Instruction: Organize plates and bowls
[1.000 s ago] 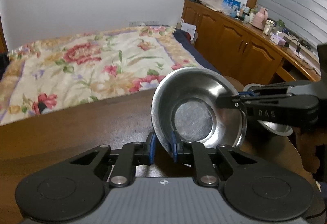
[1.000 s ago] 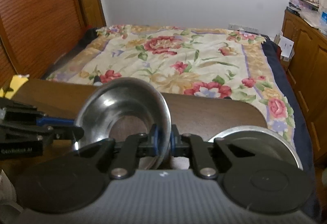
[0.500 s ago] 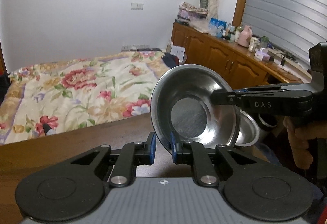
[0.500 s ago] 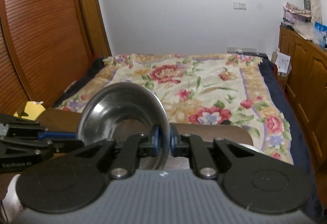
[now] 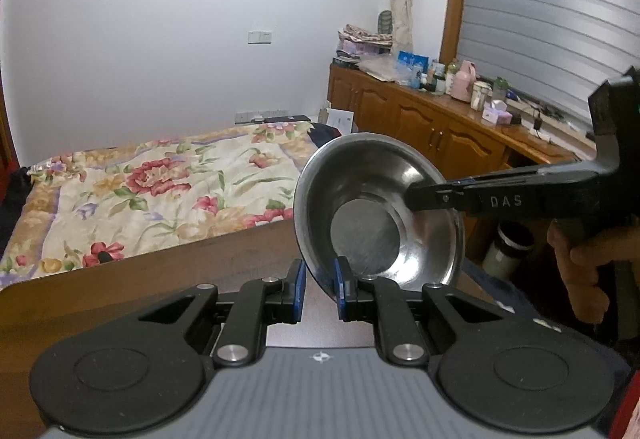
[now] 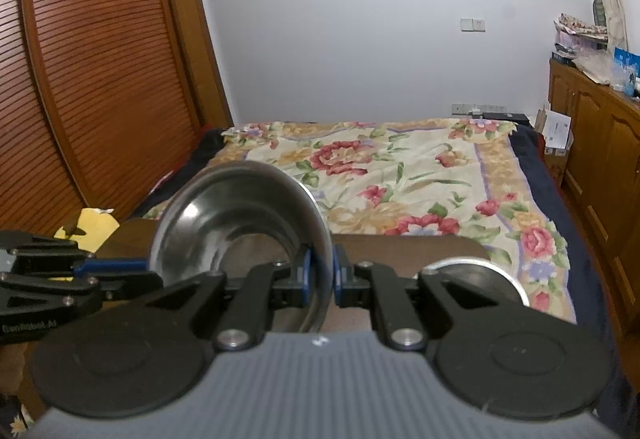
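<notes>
Steel bowl (image 5: pixel 378 211) is held clear above the table (image 5: pixel 160 279), tilted on edge, with the left gripper (image 5: pixel 319 289) clamped on its near rim and the right gripper (image 6: pixel 320 275) clamped on the opposite rim. Two-point grip likely steadies the slippery rim during carry. Second steel dish (image 6: pixel 480 271) sits at the table's far right.

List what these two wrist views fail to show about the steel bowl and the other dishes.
- Left wrist view: the steel bowl has its near rim hidden behind the left gripper fingers; the table beneath cannot be seen.
- Right wrist view: the right gripper body covers most of the second metal dish; plate or bowl cannot be told.
- Left wrist view: sideboard items are too small to identify.
</notes>
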{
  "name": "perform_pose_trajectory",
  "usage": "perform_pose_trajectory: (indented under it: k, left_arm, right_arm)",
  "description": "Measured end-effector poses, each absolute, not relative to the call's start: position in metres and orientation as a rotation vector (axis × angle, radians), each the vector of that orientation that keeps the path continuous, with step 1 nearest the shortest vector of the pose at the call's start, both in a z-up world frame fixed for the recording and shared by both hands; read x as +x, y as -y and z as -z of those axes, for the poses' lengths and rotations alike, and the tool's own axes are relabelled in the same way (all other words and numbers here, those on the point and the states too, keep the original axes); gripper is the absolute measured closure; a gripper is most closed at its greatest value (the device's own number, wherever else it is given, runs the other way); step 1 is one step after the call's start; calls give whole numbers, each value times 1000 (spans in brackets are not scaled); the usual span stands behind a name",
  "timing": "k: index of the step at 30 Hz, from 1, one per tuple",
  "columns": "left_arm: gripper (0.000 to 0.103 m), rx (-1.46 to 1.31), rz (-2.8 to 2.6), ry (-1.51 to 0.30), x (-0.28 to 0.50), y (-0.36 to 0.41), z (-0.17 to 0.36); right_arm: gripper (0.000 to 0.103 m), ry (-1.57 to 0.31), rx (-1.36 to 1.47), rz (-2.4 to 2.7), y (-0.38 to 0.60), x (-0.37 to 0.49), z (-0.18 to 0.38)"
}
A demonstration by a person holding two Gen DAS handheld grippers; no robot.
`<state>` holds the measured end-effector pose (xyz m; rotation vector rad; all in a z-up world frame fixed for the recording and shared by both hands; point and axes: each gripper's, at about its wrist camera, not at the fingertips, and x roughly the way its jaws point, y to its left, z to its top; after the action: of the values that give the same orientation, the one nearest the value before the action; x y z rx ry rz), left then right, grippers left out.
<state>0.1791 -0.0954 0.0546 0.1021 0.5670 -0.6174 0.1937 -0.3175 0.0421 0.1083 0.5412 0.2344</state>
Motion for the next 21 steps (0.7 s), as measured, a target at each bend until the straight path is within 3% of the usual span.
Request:
perform_pose_trajectory:
  k: [21]
  left_arm:
    - [87, 123, 658, -581, 132, 75, -27]
  right_arm:
    - [90, -574, 137, -276, 311, 148, -12]
